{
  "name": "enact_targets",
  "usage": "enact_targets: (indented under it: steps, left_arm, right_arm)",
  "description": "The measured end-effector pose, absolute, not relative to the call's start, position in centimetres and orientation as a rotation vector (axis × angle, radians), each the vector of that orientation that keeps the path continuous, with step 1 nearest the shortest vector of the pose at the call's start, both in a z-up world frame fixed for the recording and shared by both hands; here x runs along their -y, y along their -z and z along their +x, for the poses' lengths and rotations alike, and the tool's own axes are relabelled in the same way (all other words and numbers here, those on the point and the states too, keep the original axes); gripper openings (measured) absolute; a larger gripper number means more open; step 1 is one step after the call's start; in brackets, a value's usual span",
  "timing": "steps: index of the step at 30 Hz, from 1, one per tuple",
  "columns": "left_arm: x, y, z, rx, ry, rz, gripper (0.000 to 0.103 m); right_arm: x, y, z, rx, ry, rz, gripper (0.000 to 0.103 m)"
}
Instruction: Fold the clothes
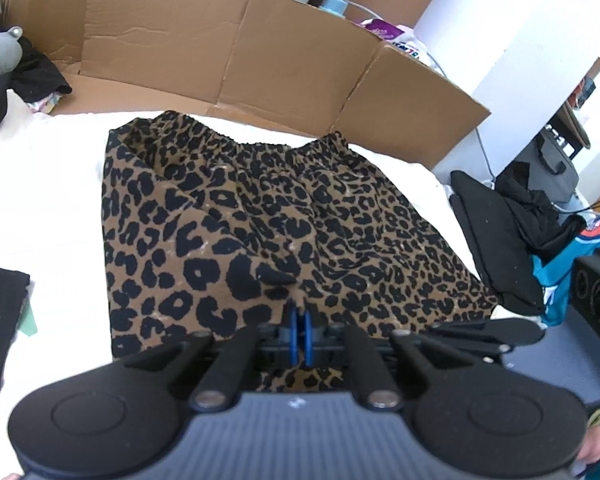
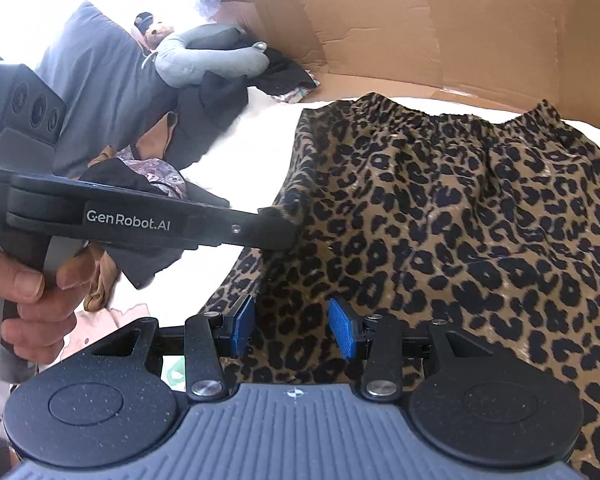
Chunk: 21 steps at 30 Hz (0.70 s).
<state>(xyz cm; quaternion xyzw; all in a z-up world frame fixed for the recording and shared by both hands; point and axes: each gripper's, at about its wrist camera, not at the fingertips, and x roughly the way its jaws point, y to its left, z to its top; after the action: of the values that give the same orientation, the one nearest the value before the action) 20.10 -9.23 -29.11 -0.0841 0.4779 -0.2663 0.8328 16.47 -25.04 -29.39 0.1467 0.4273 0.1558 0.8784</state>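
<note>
A leopard-print skirt [image 1: 260, 216] lies spread on a white bed sheet [image 1: 48, 200], its elastic waistband at the far side. My left gripper [image 1: 302, 334] is shut on a pinched fold of the skirt near its near hem; the blue pads meet with cloth drawn up between them. In the right wrist view the left gripper [image 2: 286, 226] comes in from the left, its tip holding the skirt's [image 2: 460, 220] left edge lifted. My right gripper [image 2: 292, 328] hovers open over the skirt's near part, with nothing pressed between its blue pads [image 2: 342, 330].
Flattened cardboard [image 1: 228, 48] stands along the far side of the bed. Dark clothes [image 1: 500, 232] and a teal garment [image 1: 556, 276] lie at the right. A grey pillow [image 2: 96, 92], a grey plush toy [image 2: 204, 56] and more clothes are piled at the left. A hand [image 2: 32, 304] grips the left gripper's handle.
</note>
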Motion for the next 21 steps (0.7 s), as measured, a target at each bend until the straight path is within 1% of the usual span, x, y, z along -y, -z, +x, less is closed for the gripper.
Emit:
enact_targets:
  steps: [12,16,18,19,20,21]
  left_arm:
    - [8.5,28.6,20.6,-1.005,0.638,-0.332,0.004]
    - [8.7,28.4,20.3,-1.0,0.652,-0.341,0.004]
    - [8.8,28.3,20.3,-1.002,0.661,-0.343,0.005]
    - [8.9,28.2,20.2,-1.003,0.663,-0.34,0.004]
    - [9.0,28.2,20.2,-1.002,0.665,-0.337,0.005]
    - [9.1,28.2,20.1,-1.003,0.666,-0.334,0.005]
  right_arm:
    - [22.9,29.1,18.4,-0.793,-0.267,0.334,0.048]
    - [22.2,28.6,18.2,-0.725,-0.232,0.267,0.048]
    - [22.1,28.7,18.3,-0.721,-0.211,0.257,0.048]
    - [22.2,28.8,18.4,-0.725,-0.201,0.263,0.046]
    - [22.3,29.0,18.5,-0.729,-0.191,0.27,0.035]
    - [22.5,29.1,18.6,-0.735,-0.181,0.274,0.018]
